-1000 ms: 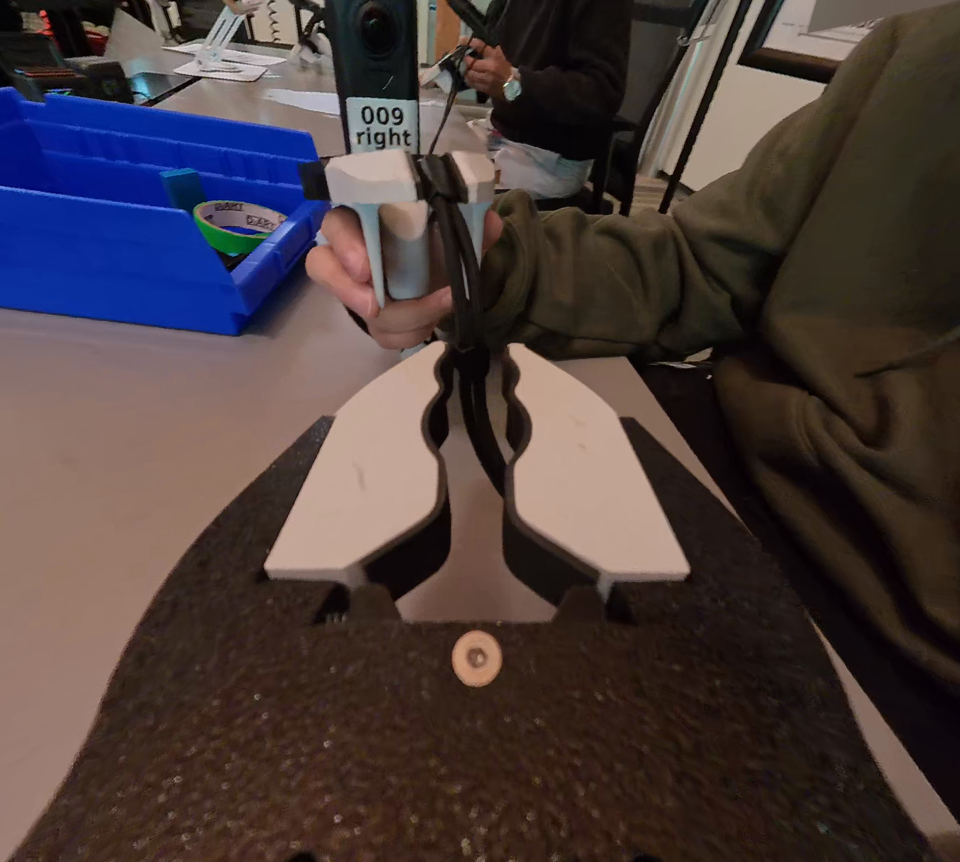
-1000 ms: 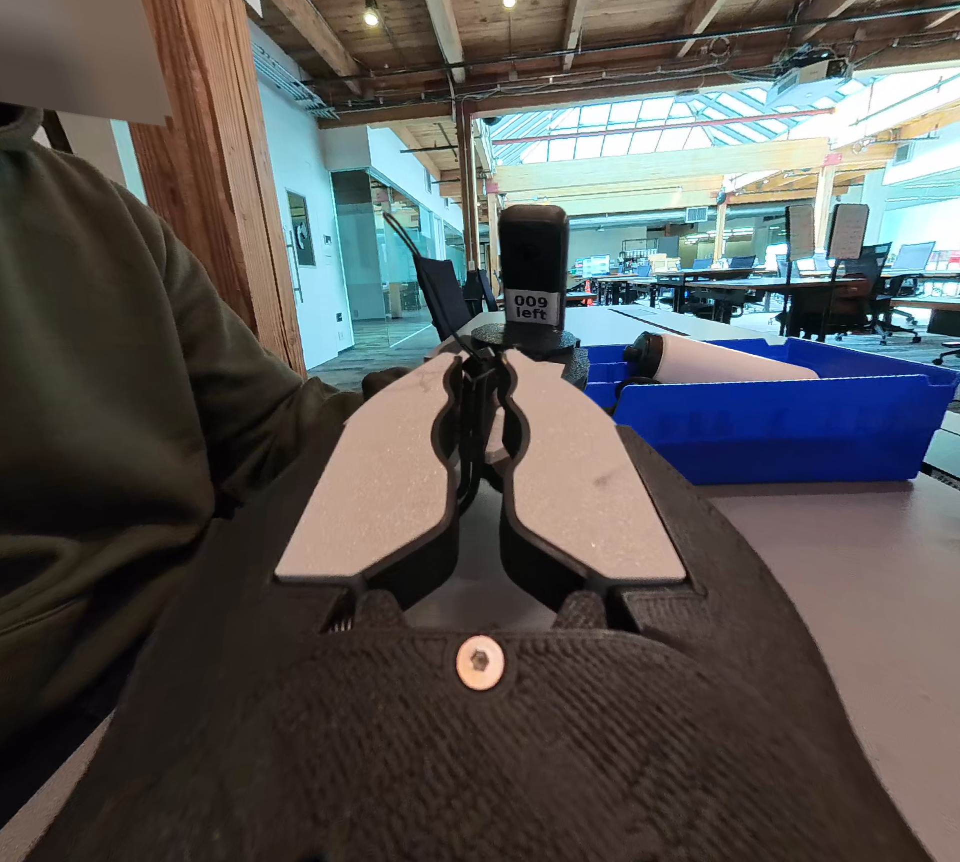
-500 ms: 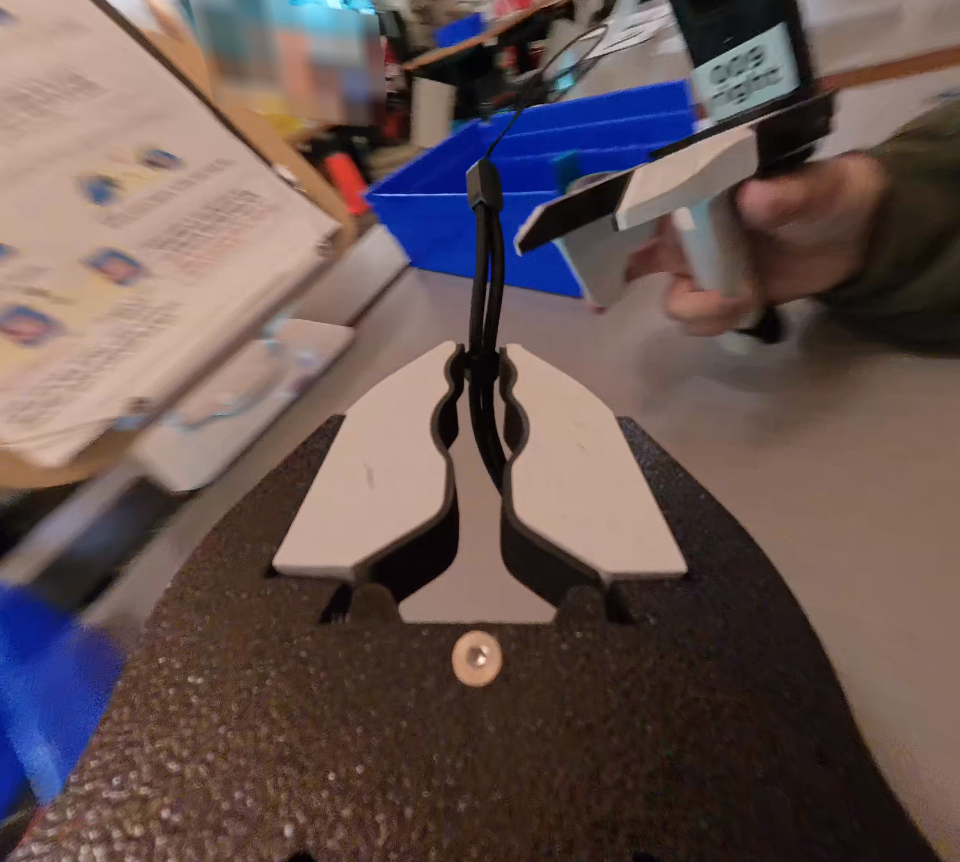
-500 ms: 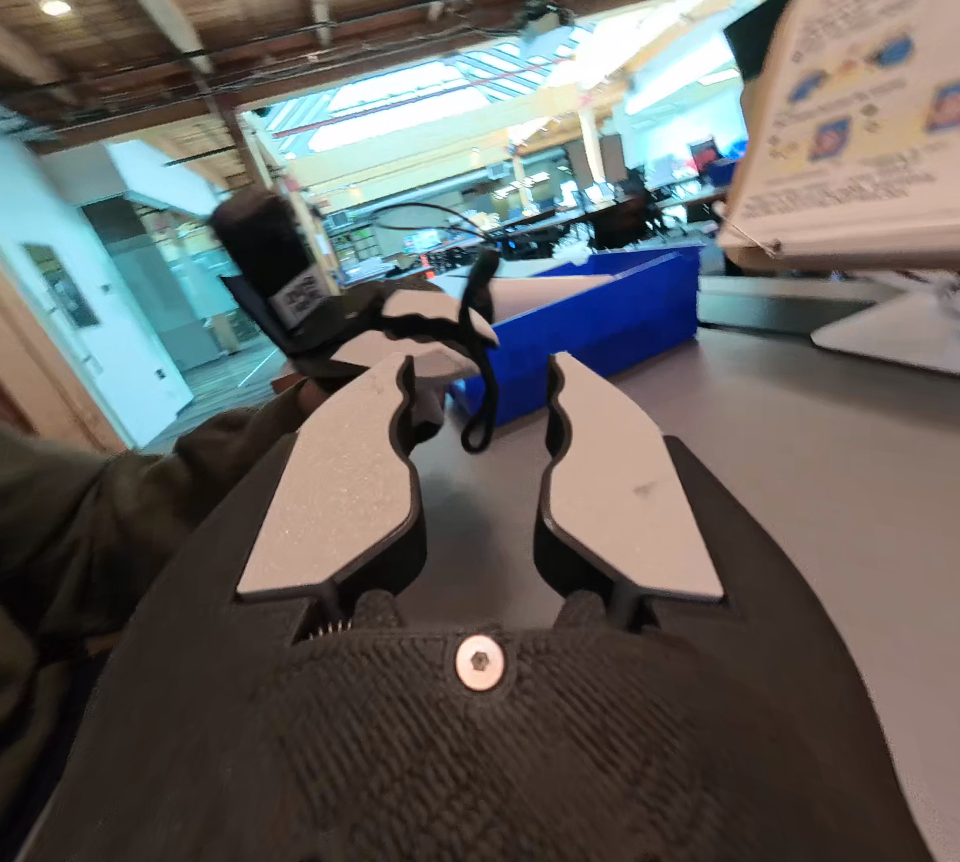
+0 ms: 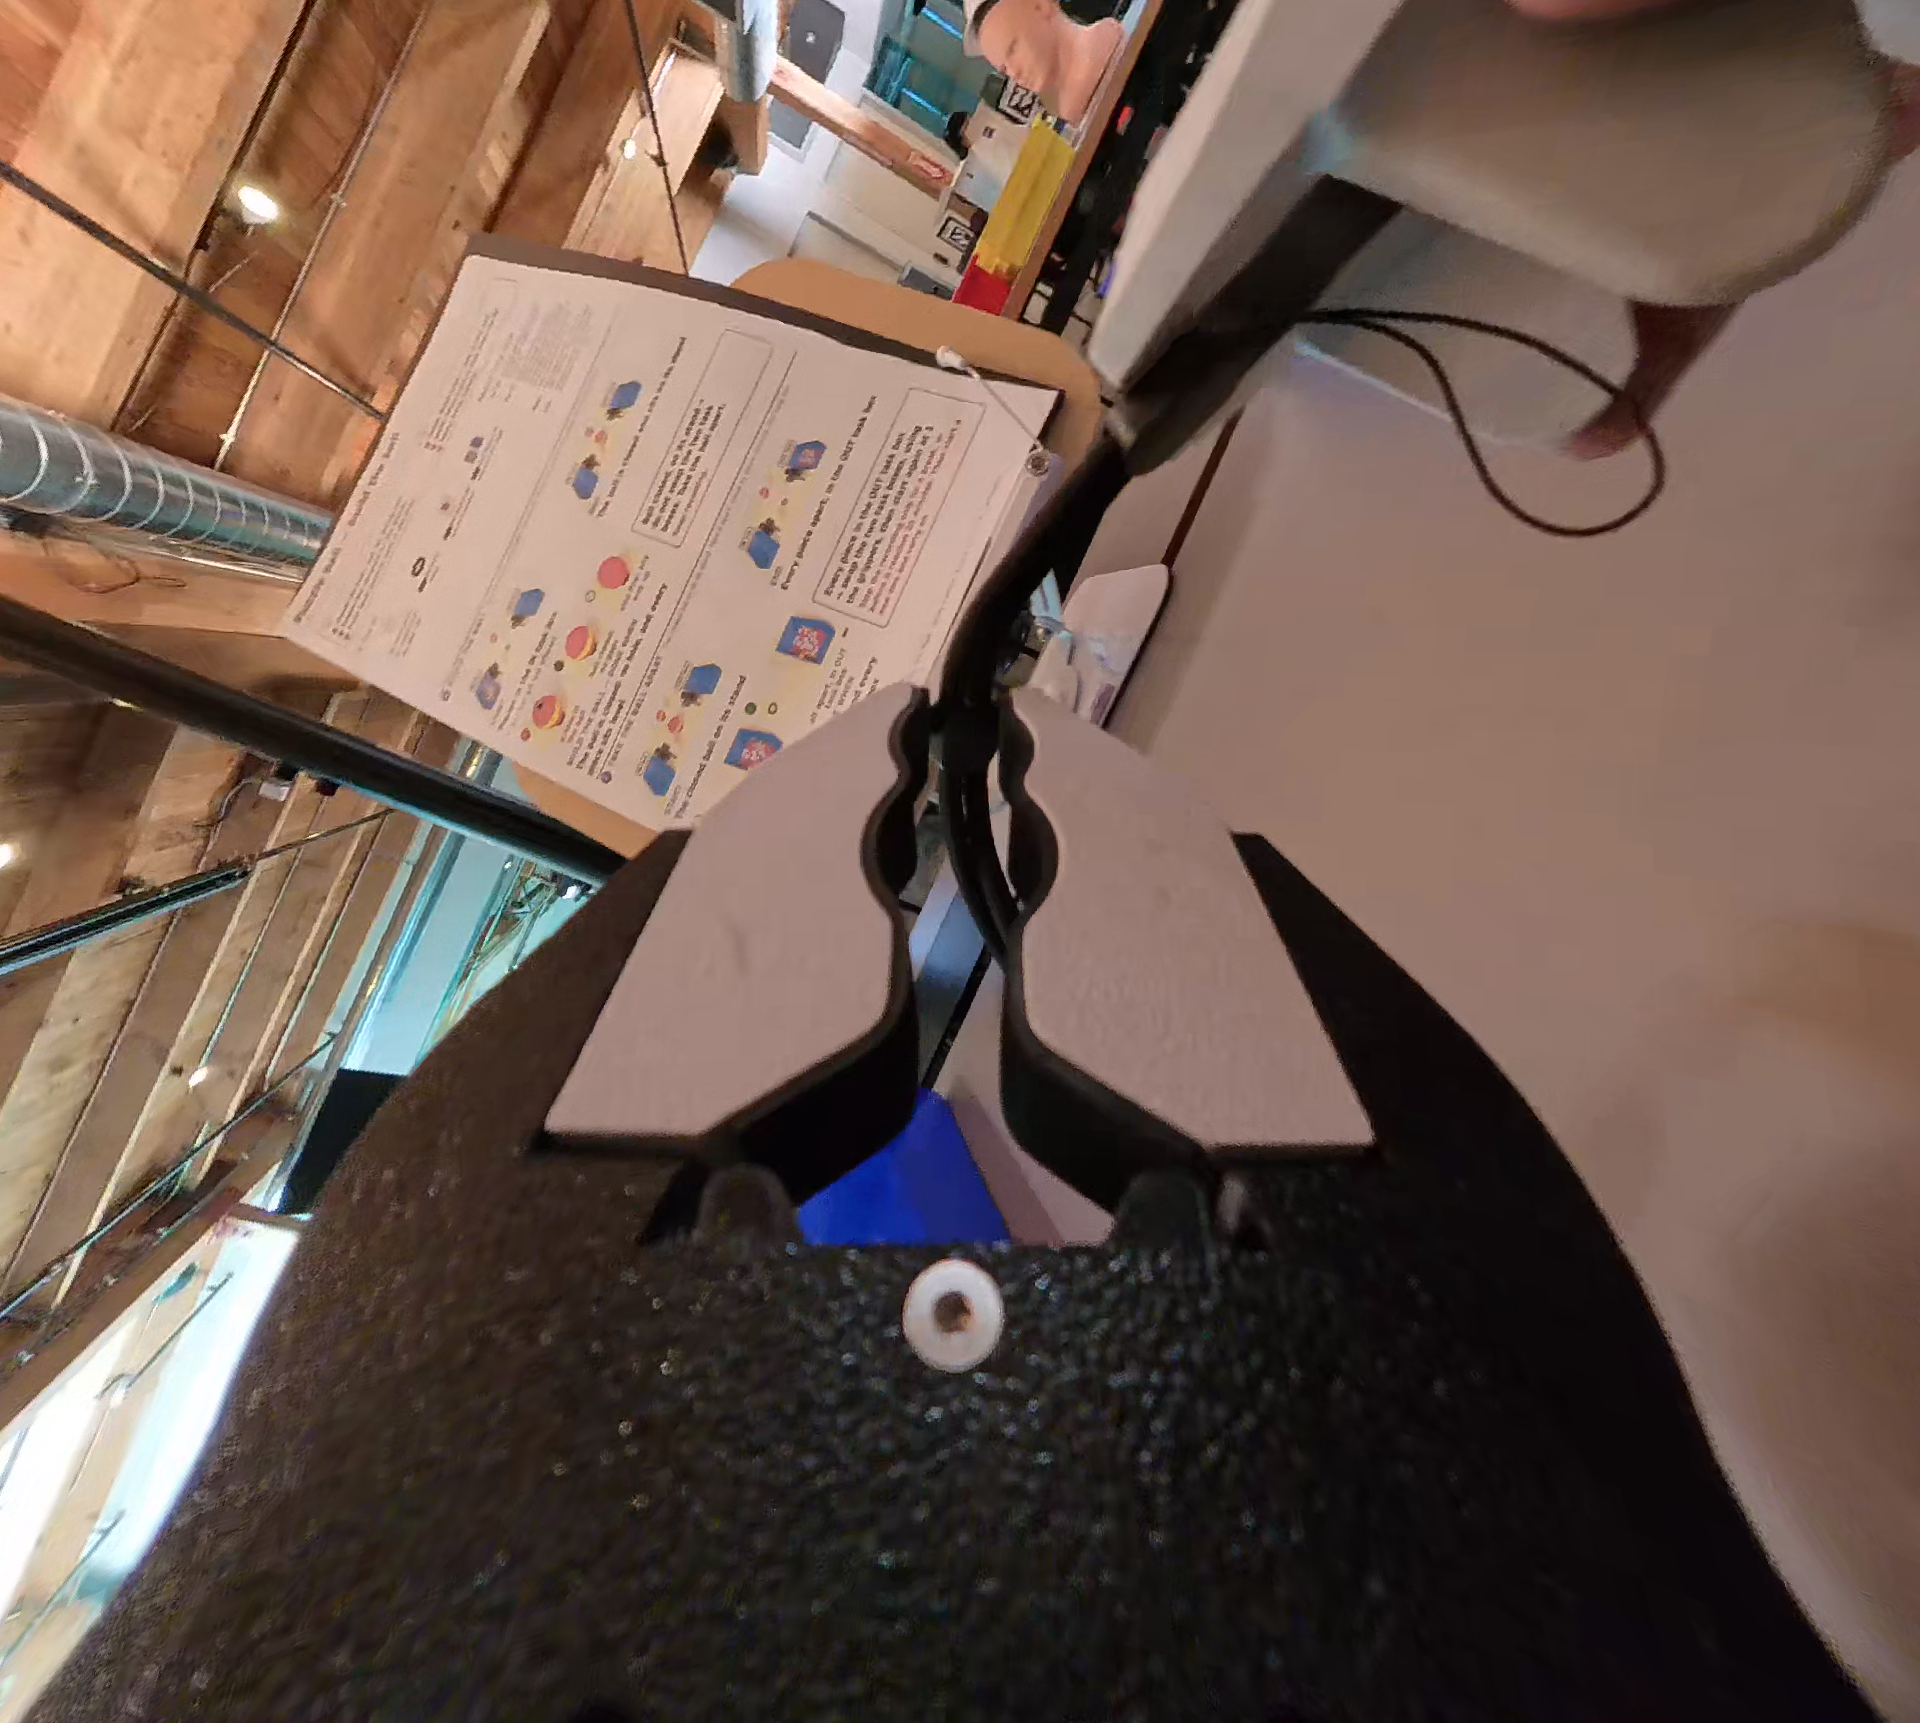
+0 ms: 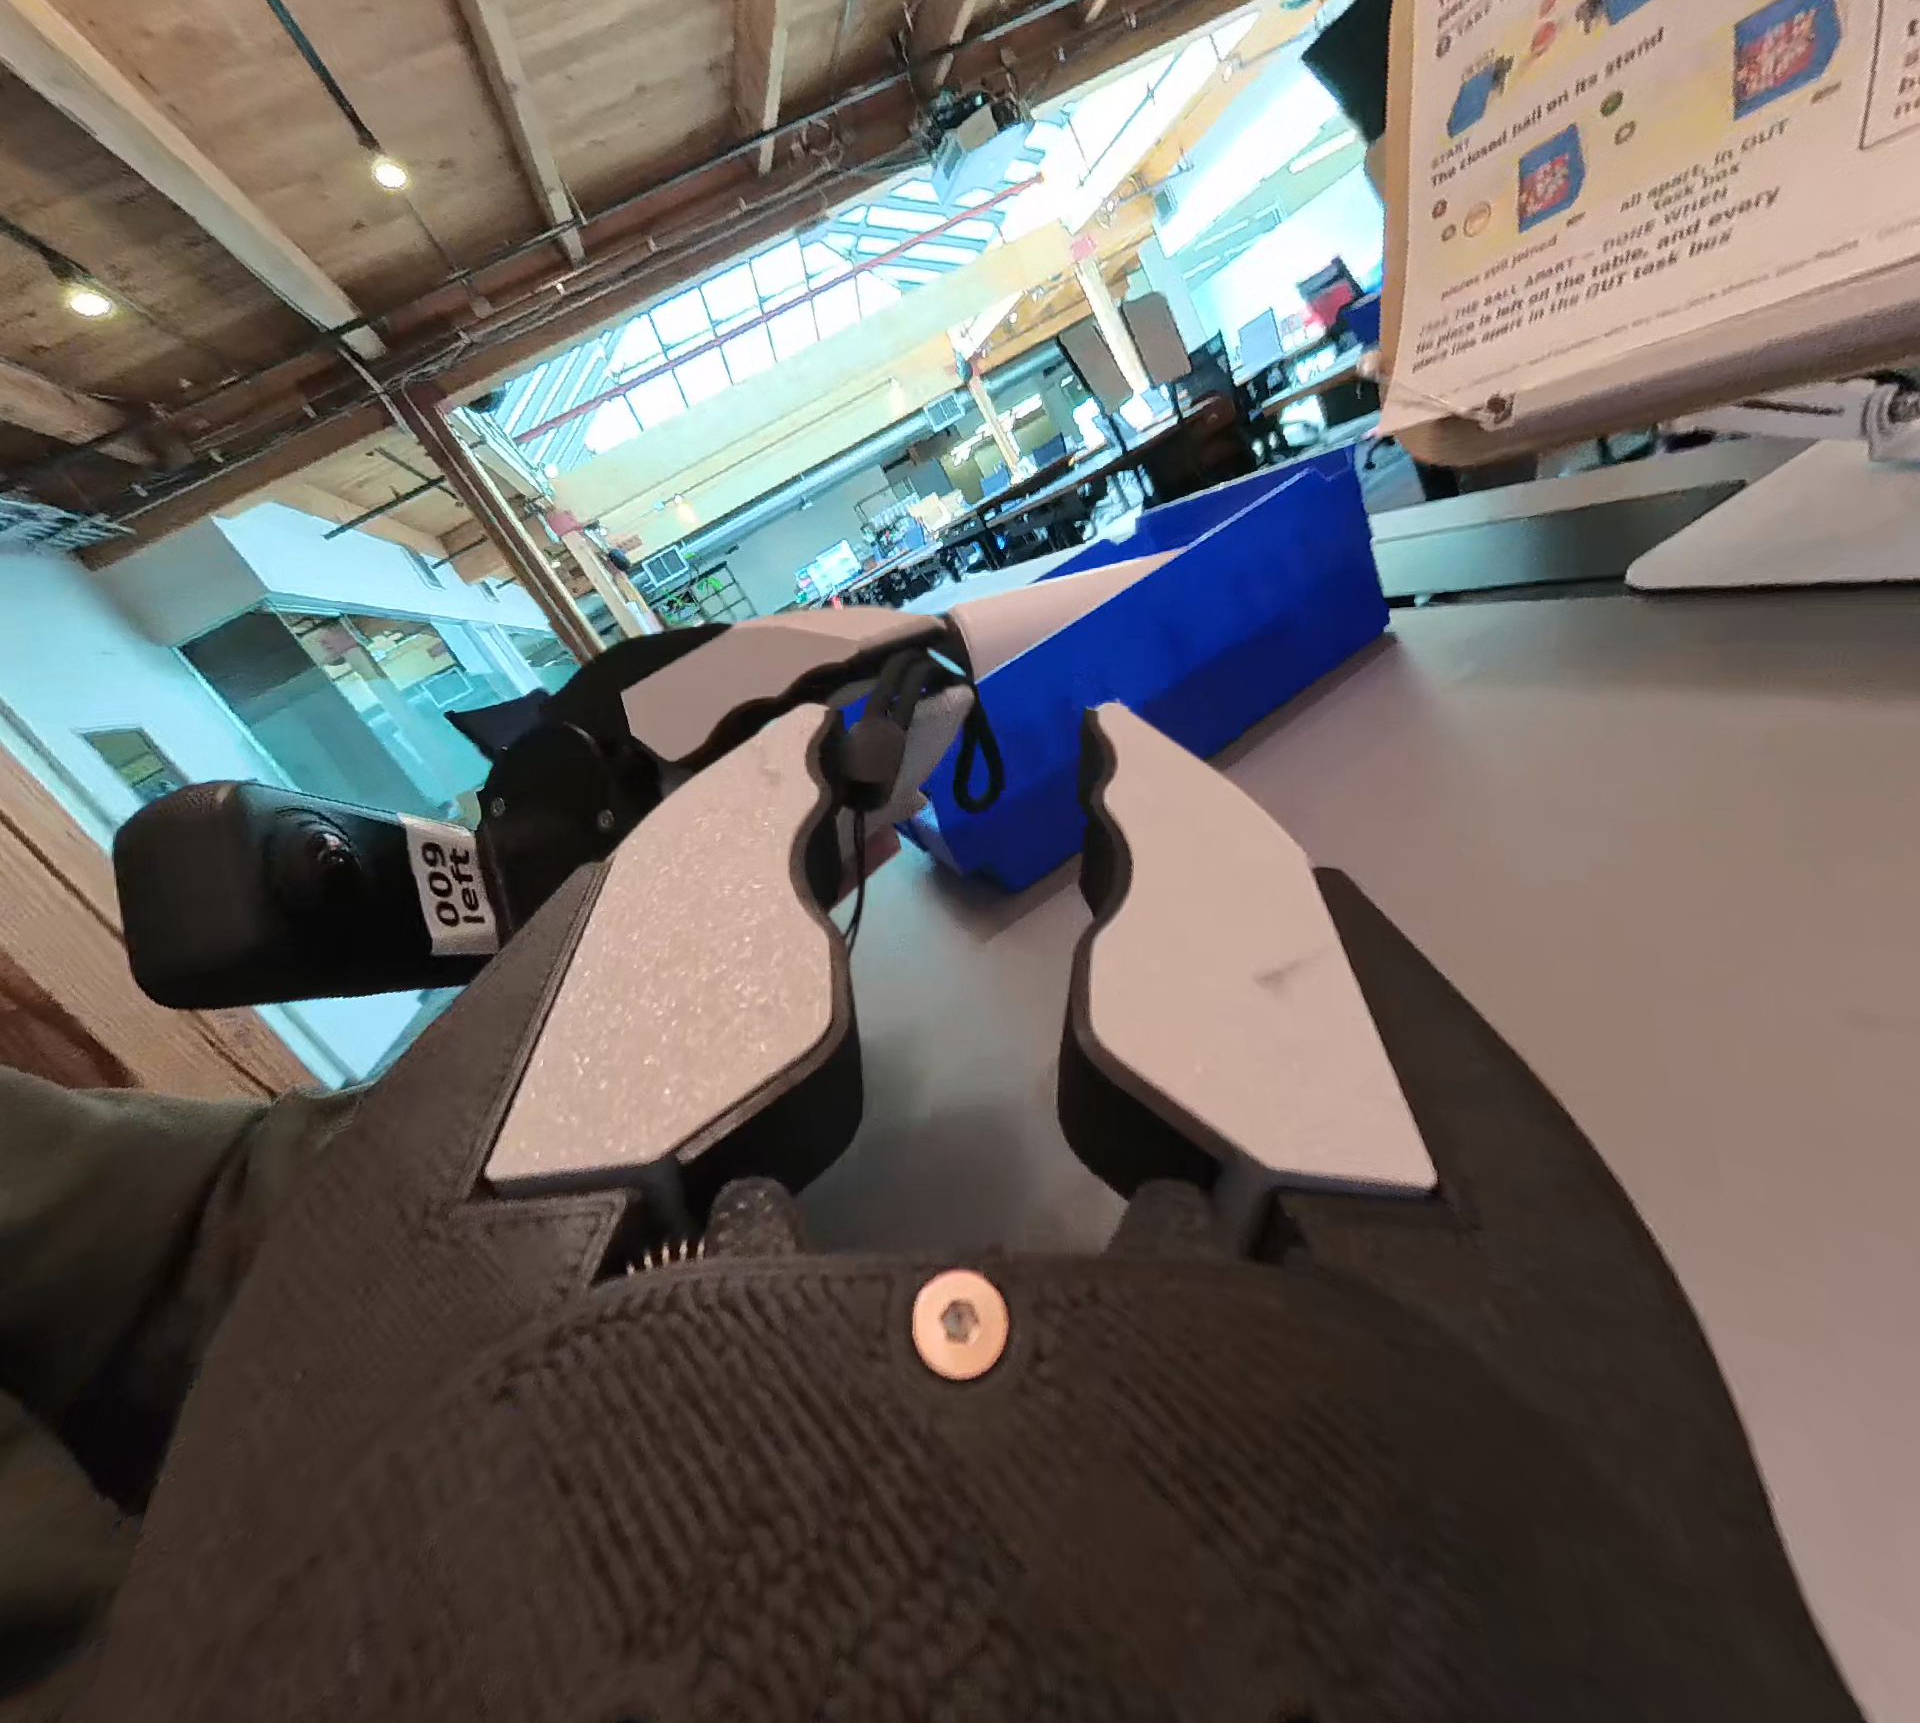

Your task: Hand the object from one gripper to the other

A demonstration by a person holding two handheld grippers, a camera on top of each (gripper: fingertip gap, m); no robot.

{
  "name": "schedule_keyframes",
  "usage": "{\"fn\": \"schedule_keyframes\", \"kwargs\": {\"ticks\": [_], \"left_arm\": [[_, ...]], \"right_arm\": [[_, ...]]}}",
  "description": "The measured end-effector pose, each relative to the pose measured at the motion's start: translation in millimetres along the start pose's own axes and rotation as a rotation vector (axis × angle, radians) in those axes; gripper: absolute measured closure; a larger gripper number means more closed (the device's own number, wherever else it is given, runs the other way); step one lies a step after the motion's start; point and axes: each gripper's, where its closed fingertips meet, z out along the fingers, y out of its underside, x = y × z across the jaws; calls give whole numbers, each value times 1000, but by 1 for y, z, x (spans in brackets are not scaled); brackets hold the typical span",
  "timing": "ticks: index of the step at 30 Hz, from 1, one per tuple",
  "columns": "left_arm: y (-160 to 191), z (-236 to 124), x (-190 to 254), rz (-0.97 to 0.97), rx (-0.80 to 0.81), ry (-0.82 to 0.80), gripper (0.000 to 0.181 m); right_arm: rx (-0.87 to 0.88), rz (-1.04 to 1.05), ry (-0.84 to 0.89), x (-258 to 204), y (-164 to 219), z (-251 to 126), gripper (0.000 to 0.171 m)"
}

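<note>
- A black cord is pinched between the nearly closed left tongs.
- The right tongs are held wide open and empty, just beside the cord.
- A blue bin is seen on the table, behind the cord.

wooden ceiling beams carry small spot lamps over a long open workroom, a skylight pours daylight onto distant rows of desks, and close by a grey table bears a blue bin and a printed sheet.
</note>
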Motion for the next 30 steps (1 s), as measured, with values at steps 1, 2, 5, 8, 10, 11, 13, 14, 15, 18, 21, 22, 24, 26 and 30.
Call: {"fn": "schedule_keyframes", "kwargs": {"ticks": [1,2,5,8,10,11,13,14,15,18,21,22,24,26,30], "left_arm": [[0,-1,-2,10,4,-14,170],[0,-1,-4,24,15,-27,170],[-6,-5,-8,77,64,-54,170],[-11,-8,-9,142,85,-84,170],[-11,-7,-9,158,81,-89,170],[-10,-8,-9,167,81,-93,169],[-9,-7,-10,177,74,-99,169],[-8,-7,-11,177,73,-98,169],[-8,-7,-11,173,71,-97,169],[-4,-6,-7,155,61,-70,169],[0,-2,8,94,68,52,169],[0,-3,16,54,86,120,167],[-4,-6,31,-42,139,266,155],[-7,-10,39,-156,163,369,149],[-4,-13,41,-254,157,450,148]], "right_arm": [[-20,22,-11,0,3,0,126],[-43,47,-25,0,6,1,126],[-100,121,-107,-9,15,1,131],[-125,211,-207,-21,18,2,143],[-153,222,-234,-25,23,2,152],[-168,208,-234,-25,25,2,153],[-182,169,-231,-26,28,2,160],[-187,148,-221,-25,28,3,161],[-194,118,-212,-24,29,3,160],[-201,-43,-153,-20,27,3,160],[-199,-414,38,-2,16,-1,160],[-218,-585,106,4,12,-4,160],[-298,-928,182,11,12,-9,160],[-381,-1256,240,17,15,-14,160],[-502,-1739,196,17,29,-17,160]]}}
